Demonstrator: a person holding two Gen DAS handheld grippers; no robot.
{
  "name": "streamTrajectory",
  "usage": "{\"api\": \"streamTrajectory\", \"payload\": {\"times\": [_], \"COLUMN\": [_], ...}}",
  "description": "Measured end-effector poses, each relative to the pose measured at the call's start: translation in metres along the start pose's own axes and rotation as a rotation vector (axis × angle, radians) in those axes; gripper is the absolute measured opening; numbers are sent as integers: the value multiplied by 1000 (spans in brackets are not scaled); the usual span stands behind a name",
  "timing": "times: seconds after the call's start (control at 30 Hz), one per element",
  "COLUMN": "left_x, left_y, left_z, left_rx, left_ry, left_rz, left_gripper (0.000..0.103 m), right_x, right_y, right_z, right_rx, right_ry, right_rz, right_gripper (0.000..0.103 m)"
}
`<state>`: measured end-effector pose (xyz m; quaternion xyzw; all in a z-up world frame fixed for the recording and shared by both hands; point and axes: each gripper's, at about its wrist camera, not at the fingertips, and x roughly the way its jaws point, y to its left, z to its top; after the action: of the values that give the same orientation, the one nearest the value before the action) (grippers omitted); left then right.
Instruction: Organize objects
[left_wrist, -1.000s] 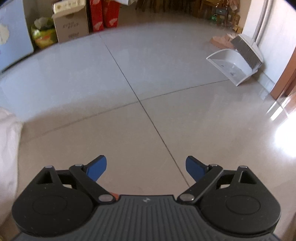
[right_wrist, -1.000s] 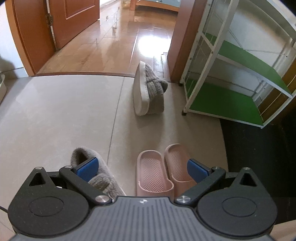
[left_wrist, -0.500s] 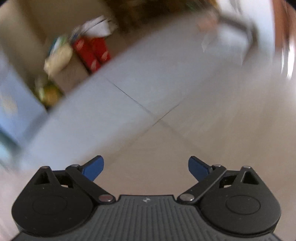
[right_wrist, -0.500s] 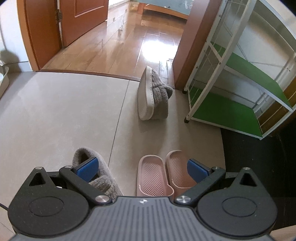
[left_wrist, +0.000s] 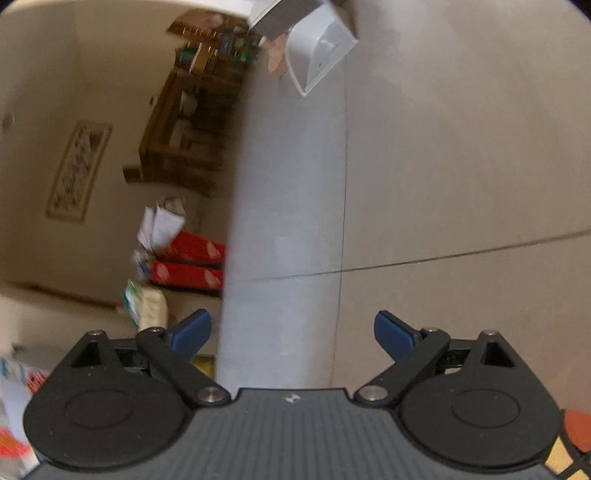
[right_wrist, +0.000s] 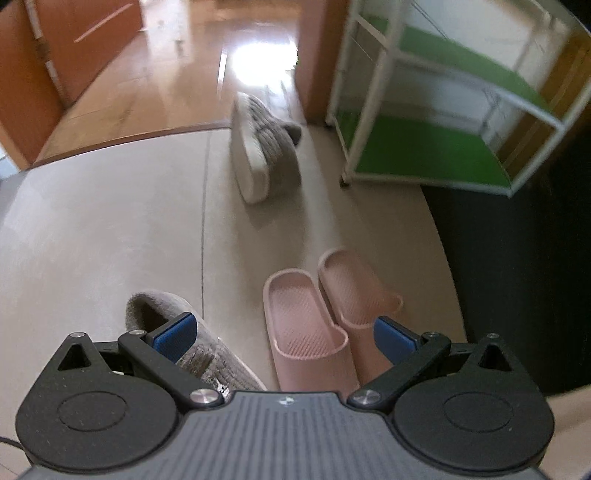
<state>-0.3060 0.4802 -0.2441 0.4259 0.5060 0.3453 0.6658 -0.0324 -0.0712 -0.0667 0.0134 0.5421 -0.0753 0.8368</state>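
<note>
In the right wrist view a pair of pink slippers (right_wrist: 325, 317) lies side by side on the beige floor, just ahead of my open right gripper (right_wrist: 282, 332). A grey fuzzy slipper (right_wrist: 184, 332) sits under the left finger. Its mate (right_wrist: 262, 147) lies tipped on its side farther off, near a white rack with green shelves (right_wrist: 443, 110). My left gripper (left_wrist: 291, 332) is open and empty, rolled sideways above bare tile; no slipper shows in the left wrist view.
A white dustpan (left_wrist: 317, 55) lies on the tiles far ahead of the left gripper. Red boxes (left_wrist: 192, 262) and cartons stand by the wall beside a wooden cabinet (left_wrist: 192, 110). An orange door (right_wrist: 44, 55) and wooden floor lie beyond the slippers. A dark surface (right_wrist: 517, 277) fills the right side.
The left gripper has rolled sharply, so its view turned sideways and now shows the wall. The right gripper lifted slightly and tilted; the slippers have not moved. Both stayed open.
</note>
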Motion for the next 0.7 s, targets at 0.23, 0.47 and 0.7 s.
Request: {"api": "streamTrajectory", "payload": {"times": [0.23,0.47,0.7], "left_x": [12,21,24], "left_y": [-9,0,-6], "left_z": [-6,2,-2], "left_rx": [87,68,96], "left_ry": [1,16,27], "left_rz": [16,-6,22], "left_gripper": [96,96,95], "right_x": [-2,-9,-7], "right_y": [-1,14,15], "right_z": [-1,-2,-1], "right_rx": [43,-29,-31], "right_ry": [1,-27,-26], "right_rz": [-14,6,4], "right_gripper": [103,103,103]}}
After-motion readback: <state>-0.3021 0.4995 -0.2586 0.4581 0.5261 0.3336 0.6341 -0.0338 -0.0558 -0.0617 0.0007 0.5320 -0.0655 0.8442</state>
